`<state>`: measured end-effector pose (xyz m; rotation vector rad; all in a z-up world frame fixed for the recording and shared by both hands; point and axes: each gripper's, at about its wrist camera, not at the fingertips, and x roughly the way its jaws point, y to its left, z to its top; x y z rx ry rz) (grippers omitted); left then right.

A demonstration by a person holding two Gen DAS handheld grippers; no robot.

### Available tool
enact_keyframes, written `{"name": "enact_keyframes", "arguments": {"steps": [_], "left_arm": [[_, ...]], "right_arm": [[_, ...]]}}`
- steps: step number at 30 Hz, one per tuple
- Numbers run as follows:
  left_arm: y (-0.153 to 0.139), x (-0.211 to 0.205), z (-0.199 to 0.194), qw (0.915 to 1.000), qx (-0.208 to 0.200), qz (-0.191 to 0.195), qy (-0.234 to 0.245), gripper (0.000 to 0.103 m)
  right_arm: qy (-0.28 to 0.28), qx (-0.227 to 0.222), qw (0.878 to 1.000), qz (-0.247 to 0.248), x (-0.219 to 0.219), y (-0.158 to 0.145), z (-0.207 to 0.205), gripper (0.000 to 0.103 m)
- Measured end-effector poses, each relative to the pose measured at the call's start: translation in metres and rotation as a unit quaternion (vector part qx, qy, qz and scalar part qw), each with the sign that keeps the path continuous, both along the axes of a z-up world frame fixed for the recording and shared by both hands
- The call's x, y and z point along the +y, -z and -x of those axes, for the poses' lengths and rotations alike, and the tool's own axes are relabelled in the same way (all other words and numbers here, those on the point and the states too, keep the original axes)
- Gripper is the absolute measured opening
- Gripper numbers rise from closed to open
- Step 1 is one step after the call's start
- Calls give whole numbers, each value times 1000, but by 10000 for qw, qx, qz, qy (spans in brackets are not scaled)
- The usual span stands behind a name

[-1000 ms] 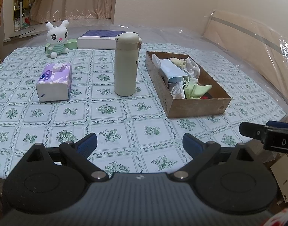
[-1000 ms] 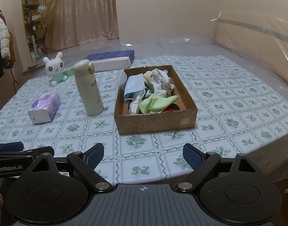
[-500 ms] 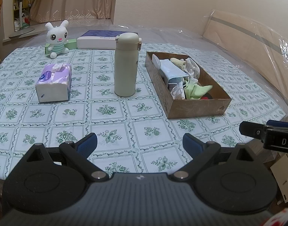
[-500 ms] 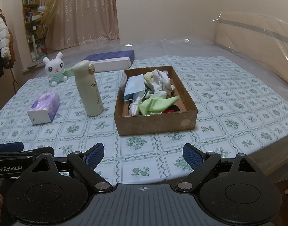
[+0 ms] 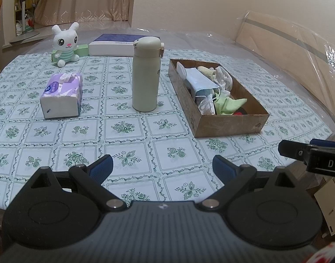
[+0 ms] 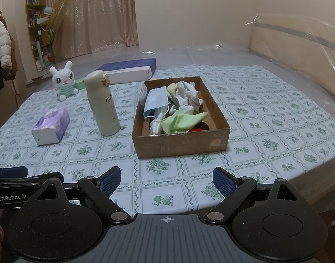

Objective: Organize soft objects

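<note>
Almost no movement since the earlier frames: both grippers hold station off the near edge of the table, with the right view drawn marginally closer to the cardboard box.

Left gripper: jaws released, spread wide, grasping nothing. Right gripper: jaws likewise released and unloaded.

Soft items heaped in the box, right of table centre: blue face mask, white crumpled cloth, green cloth. Plush rabbit near the far left corner; tissue pack toward the left edge; thermos bottle just beside the box.

Handling estimate: light, limp, compressible, non-fragile. Likely to drape and snag neighbours when lifted. Pinch at a raised fold or bunched crest; grip the rabbit at torso or ear.
</note>
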<state>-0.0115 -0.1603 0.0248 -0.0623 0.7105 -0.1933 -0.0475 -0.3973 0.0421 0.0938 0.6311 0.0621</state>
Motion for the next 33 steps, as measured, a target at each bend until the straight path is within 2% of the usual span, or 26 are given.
{"name": "enact_keyframes", "arguments": {"steps": [33], "left_arm": [[1, 2, 2, 10000, -79, -3, -17, 96]], "right_arm": [[-6, 5, 10000, -5, 0, 1, -3, 90]]}}
